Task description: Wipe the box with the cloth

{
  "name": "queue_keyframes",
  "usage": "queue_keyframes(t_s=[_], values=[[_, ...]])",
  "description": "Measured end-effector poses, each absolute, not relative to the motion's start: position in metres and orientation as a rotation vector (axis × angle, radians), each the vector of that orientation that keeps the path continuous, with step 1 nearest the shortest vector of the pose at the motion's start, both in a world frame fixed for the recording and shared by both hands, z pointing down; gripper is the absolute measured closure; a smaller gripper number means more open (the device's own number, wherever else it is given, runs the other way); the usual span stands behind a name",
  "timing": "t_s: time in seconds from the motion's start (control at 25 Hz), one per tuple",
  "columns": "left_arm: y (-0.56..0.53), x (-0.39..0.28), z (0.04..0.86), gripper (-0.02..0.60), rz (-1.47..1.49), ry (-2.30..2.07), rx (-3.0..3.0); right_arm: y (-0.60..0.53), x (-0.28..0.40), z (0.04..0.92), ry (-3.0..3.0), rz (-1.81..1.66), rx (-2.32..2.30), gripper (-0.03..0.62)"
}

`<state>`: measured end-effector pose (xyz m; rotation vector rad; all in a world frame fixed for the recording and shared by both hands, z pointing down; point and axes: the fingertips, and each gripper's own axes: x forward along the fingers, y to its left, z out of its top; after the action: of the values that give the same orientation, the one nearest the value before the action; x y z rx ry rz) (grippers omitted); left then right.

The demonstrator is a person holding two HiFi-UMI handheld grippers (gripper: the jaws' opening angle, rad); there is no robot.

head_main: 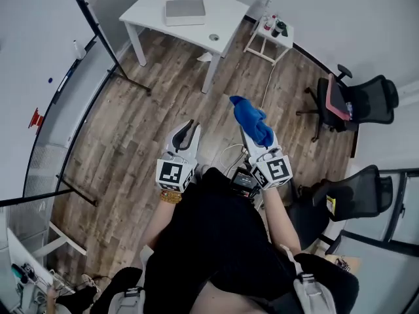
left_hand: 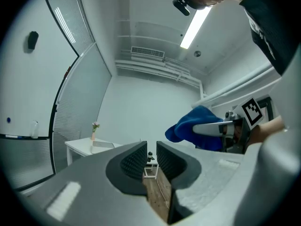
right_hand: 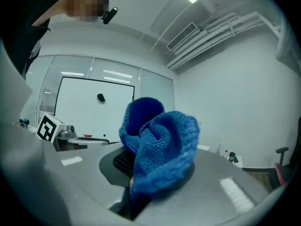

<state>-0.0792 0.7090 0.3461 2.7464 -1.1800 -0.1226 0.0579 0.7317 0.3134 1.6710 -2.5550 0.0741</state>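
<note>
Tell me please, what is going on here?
A person stands with a hand-held gripper in each hand. The right hand-held gripper is shut on a blue cloth. The left hand-held gripper is empty, jaws slightly apart. The grey box lies on a white table across the room; wiping has not begun.

Head camera steeply downward; left tongs and right tongs cameras level, close behind jaws, each in the other's view.
</note>
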Motion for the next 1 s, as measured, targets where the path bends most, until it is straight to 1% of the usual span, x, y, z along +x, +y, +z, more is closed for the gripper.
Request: queue_keyframes(t_s=[0.36, 0.64, 1.0], values=[[0.613, -0.083, 0.368, 0.525, -0.050, -1.224, 2.712, 0.624, 0.078, 0.342, -2.552, 0.154, 1.691, 0.510], [0.498, -0.083, 0.377, 0.526, 0.070, -1.255, 2.709, 0.489, 0.086, 0.363, -2.549, 0.229, 1.664, 0.508], [0.348, -0.067, 0.378, 0.526, 0.174, -1.257, 2.737, 0.326, 0.121, 0.376, -2.540, 0.273, 1.645, 0.508]])
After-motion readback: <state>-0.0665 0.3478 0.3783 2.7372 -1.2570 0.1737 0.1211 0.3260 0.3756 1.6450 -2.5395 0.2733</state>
